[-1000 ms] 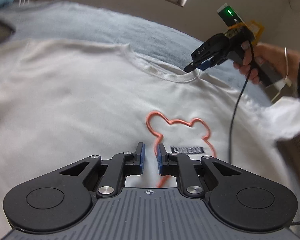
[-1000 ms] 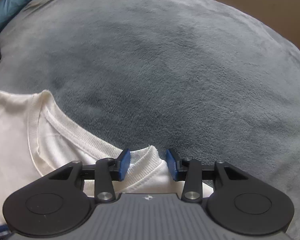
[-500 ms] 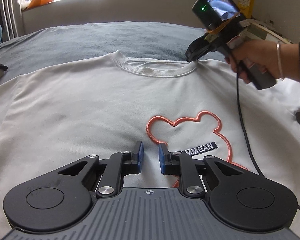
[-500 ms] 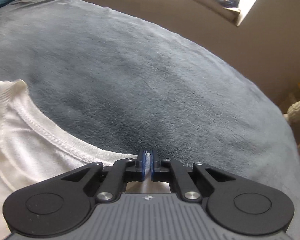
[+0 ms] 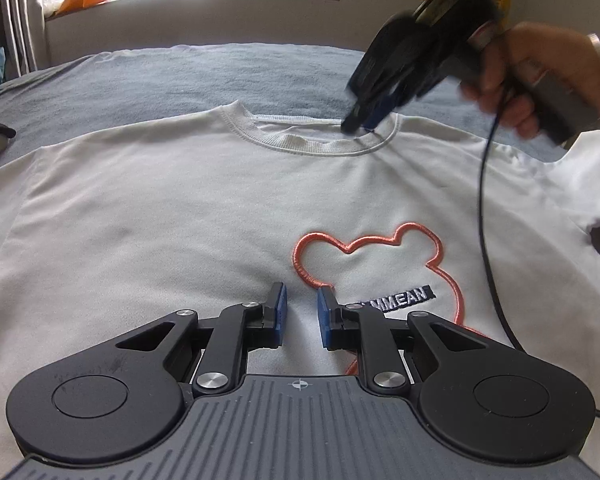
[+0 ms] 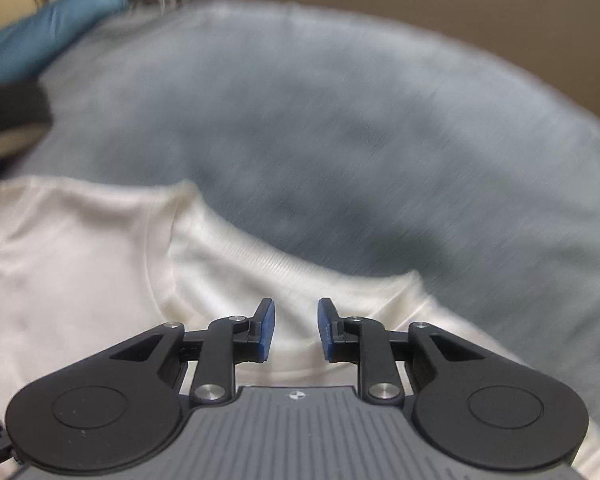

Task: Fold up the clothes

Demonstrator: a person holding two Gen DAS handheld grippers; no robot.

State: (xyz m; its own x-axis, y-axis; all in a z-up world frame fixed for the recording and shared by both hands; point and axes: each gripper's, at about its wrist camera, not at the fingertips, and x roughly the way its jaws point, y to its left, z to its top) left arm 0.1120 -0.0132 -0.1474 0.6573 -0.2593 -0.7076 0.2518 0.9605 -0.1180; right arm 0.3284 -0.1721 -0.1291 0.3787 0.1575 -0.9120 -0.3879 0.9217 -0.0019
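Left wrist view: white shirt (image 5: pixel 180 208) spread face-up on grey blanket (image 5: pixel 172 76), bear outline (image 5: pixel 380 264) on its chest; left gripper (image 5: pixel 299 312), jaws slightly apart and empty, hovers over the chest, while the right hand (image 5: pixel 540 76) holds the right gripper (image 5: pixel 360 122) at the collar (image 5: pixel 312 146). Right wrist view, blurred: right gripper jaws have just been opening, nothing between them, collar below
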